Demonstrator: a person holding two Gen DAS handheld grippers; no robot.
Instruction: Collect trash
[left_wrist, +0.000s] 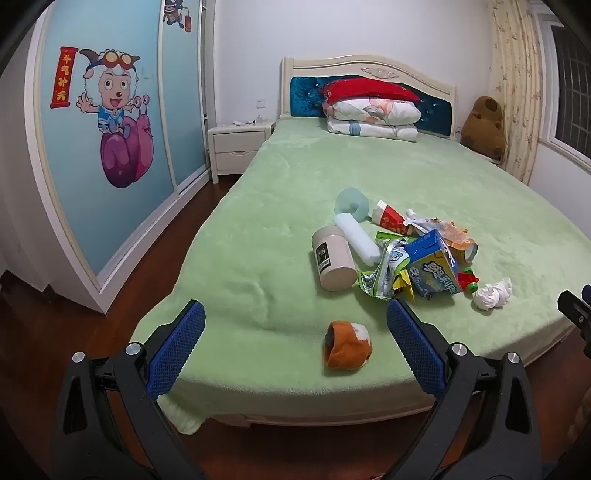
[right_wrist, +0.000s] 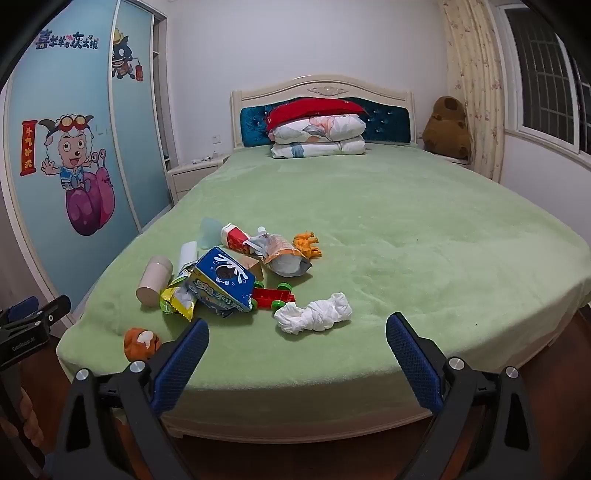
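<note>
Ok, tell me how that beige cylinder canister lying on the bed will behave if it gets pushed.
The beige canister lies on its side on the green blanket, so a sideways nudge would probably roll it, though the plush pile may slow it. Its walls look rigid, so it should not crumple. It rests against the white tube, which would likely shift too.

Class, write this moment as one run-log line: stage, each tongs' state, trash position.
stage: approach | left tongs: open, empty | right tongs: open, empty | trash pile: on green bed, untouched

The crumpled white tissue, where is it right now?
In the right wrist view the tissue lies on the green bed, nearest the foot edge, just right of the red toy car.
</note>
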